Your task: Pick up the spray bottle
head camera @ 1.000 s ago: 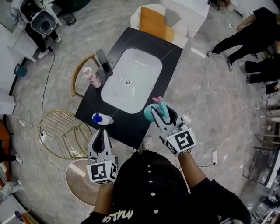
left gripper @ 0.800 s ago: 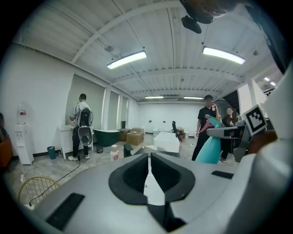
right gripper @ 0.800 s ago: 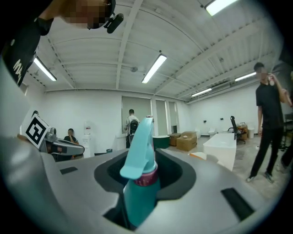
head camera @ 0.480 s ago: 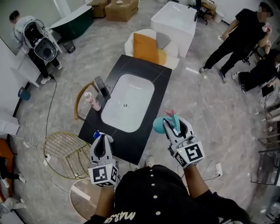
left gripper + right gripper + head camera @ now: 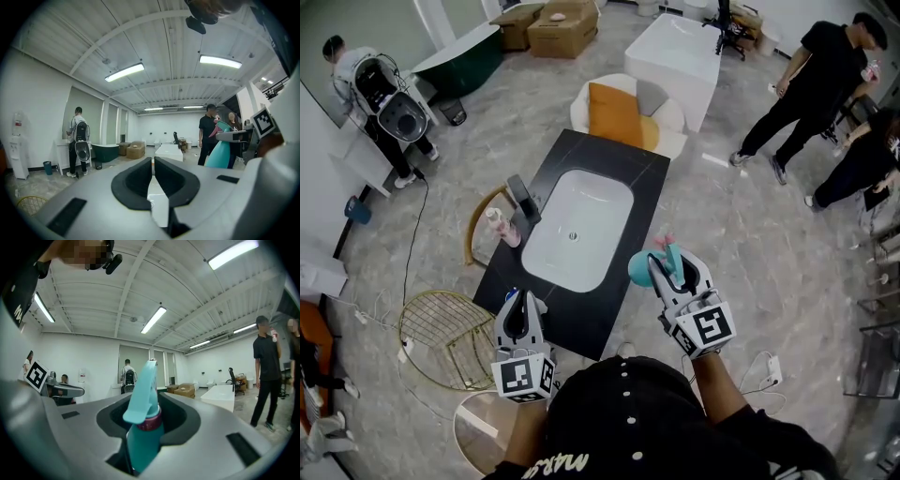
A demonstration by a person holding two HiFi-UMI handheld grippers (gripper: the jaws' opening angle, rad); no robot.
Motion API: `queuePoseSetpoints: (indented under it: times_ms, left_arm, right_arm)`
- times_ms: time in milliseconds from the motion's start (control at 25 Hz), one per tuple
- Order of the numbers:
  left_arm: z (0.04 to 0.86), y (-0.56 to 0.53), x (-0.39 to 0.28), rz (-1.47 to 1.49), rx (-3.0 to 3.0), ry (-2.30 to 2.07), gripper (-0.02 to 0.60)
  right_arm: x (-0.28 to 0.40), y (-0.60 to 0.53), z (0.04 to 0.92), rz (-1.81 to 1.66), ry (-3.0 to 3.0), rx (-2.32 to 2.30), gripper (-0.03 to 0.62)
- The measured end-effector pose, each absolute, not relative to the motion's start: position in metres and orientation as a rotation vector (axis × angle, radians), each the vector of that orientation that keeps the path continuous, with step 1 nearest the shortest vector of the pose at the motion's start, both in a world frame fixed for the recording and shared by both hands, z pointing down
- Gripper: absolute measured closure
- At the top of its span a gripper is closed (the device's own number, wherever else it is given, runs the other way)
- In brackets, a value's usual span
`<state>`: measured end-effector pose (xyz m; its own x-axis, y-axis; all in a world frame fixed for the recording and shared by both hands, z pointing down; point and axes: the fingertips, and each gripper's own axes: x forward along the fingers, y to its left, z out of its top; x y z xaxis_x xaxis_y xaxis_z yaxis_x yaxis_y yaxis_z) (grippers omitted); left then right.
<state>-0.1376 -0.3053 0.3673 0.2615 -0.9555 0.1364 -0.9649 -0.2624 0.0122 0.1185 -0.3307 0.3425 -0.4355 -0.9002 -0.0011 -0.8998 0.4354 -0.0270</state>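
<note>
- Teal spray bottle (image 5: pixel 143 437) stands upright between the right gripper's (image 5: pixel 145 420) jaws, which are closed on its body just below the dark red collar; its trigger head rises above the pads
- from the head view, the right gripper (image 5: pixel 670 267) holds the spray bottle (image 5: pixel 642 268) in the air, off the black counter (image 5: pixel 642 187) and beside that counter's near right edge
- left gripper (image 5: pixel 153 176) has its black pads drawn together to a thin slit with nothing between them; from the head view the left gripper (image 5: pixel 517 314) hangs over the counter's near left corner, well apart from the right one
- white basin (image 5: pixel 577 230) is sunk into the counter's middle; a pink bottle (image 5: pixel 499 225) stands at the counter's left edge, near the tap
- gold wire chair (image 5: pixel 441 328) stands on the floor left of the counter; an orange cushion (image 5: pixel 614 112) lies on a white seat beyond the far end
- two people (image 5: pixel 806 80) stand at the upper right
</note>
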Motion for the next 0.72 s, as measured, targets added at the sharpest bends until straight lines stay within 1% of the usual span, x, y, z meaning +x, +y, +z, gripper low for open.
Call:
queuePoseSetpoints:
  times_ms: [720]
  left_arm:
    - [0.364, -0.292, -0.142, 0.136, 2.397, -1.874, 0.554]
  right_arm:
    - [0.101, -0.333, 0.338, -0.006, 2.681, -1.61, 0.468]
